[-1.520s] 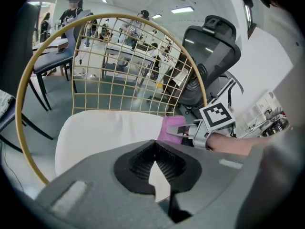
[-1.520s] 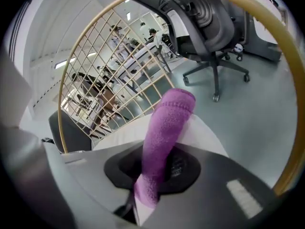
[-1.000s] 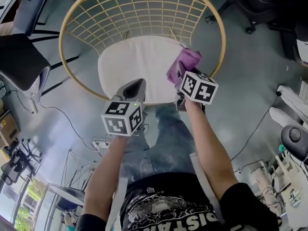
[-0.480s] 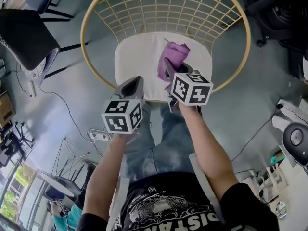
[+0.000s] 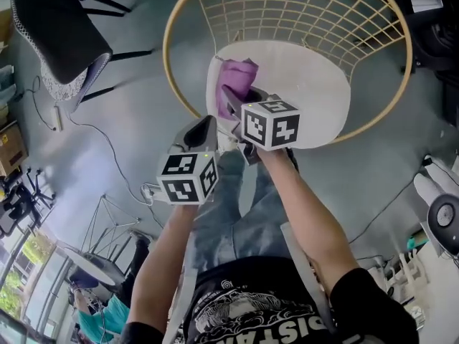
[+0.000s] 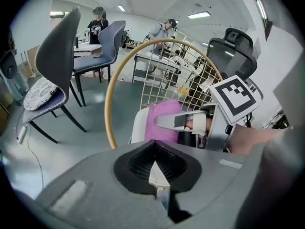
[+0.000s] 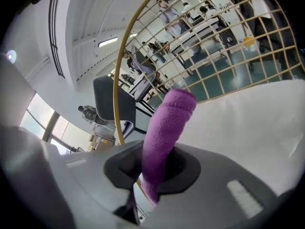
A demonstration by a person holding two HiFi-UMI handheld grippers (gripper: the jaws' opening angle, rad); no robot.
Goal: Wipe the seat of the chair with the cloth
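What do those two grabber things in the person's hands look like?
The left gripper and the right gripper are grey plastic and narrow to pointed jaws lined with black ribbed pads. Each carries a white cube printed with black square markers. The person wears a black short-sleeved T-shirt with white print, and blue jeans.

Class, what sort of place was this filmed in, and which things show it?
Likely a shared lab or workshop: ceiling strip lights, people at worktables, cables trailing over the grey floor.

Grey floor (image 5: 129,120), dark chair (image 5: 57,27)
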